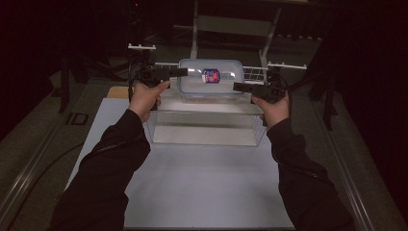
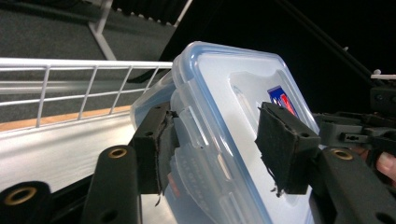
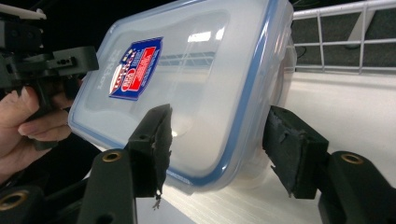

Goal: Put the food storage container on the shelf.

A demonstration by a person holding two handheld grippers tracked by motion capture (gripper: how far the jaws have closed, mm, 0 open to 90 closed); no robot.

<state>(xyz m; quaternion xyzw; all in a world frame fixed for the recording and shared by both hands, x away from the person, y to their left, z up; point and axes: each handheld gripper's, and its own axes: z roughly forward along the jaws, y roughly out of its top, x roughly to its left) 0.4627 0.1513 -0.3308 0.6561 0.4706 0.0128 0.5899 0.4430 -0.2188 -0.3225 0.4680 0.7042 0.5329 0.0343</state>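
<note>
Left gripper (image 1: 180,72) at 9 o'clock: jaws apart, straddling the lidded container's (image 1: 210,78) edge. Right gripper (image 1: 239,87) at 3 o'clock: jaws wide, bracketing the opposite edge. Contact unclear.

Dark sleeves, bare hands, two black grippers

The person wears a black long-sleeved top; the left sleeve (image 1: 113,159) and right sleeve (image 1: 300,168) are creased and reach to the wrists, with no gloves. The left gripper (image 2: 219,144) and right gripper (image 3: 217,144) are black, each with two angular jaws. Brass-coloured rivets (image 2: 117,152) sit in the jaw arms, and the dark foam pads (image 3: 156,140) are frayed at their edges. A black cable (image 1: 131,72) trails from the left gripper.
</note>
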